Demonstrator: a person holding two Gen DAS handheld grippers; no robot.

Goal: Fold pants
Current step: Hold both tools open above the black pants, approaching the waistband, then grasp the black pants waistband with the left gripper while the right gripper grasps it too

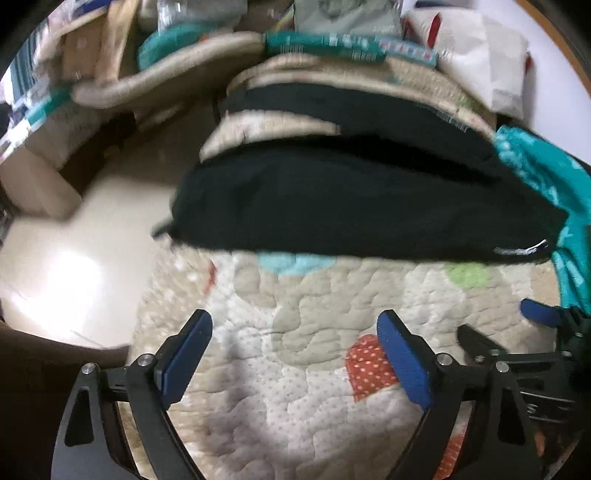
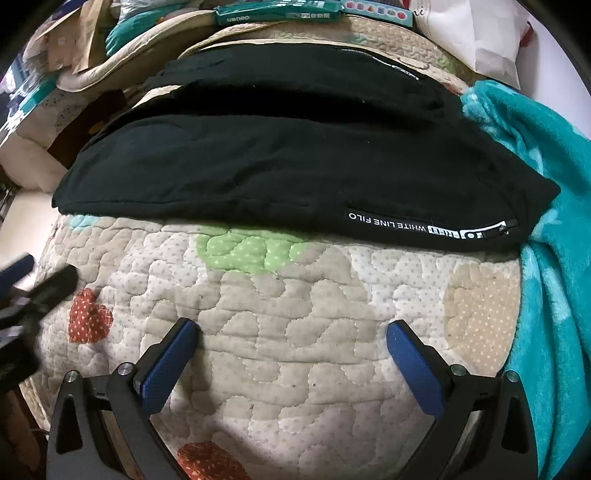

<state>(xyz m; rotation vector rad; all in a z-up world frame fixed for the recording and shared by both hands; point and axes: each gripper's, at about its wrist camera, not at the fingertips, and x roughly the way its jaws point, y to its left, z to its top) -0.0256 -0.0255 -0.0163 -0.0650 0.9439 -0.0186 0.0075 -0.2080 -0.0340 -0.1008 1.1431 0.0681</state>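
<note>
The black pants (image 2: 295, 158) lie ahead of both tongs on a quilted blanket (image 2: 280, 314), well apart from the fingertips. Their long axis runs from left to right across both views. The near leg has a straight edge that faces the tongs, and a white printed label (image 2: 424, 223) sits on it toward the right end. The second leg lies behind the first, with a narrow strip of quilt between them on the left side.

The left tongs (image 1: 295, 354) are wide open and hold nothing; only bare quilt is between their blue pads. The right tongs (image 2: 291, 354) are also wide open and empty, above bare quilt.

Between the tongs and the near pants edge there is a broad free band of quilt. To the left of the left tongs the quilt ends and a shiny floor (image 1: 66, 280) is seen below. To the right of the right tongs a teal fleece blanket (image 2: 546, 221) borders the quilt and touches the right end of the pants. Behind the pants, boxes and a white bag (image 2: 476, 33) are piled.
</note>
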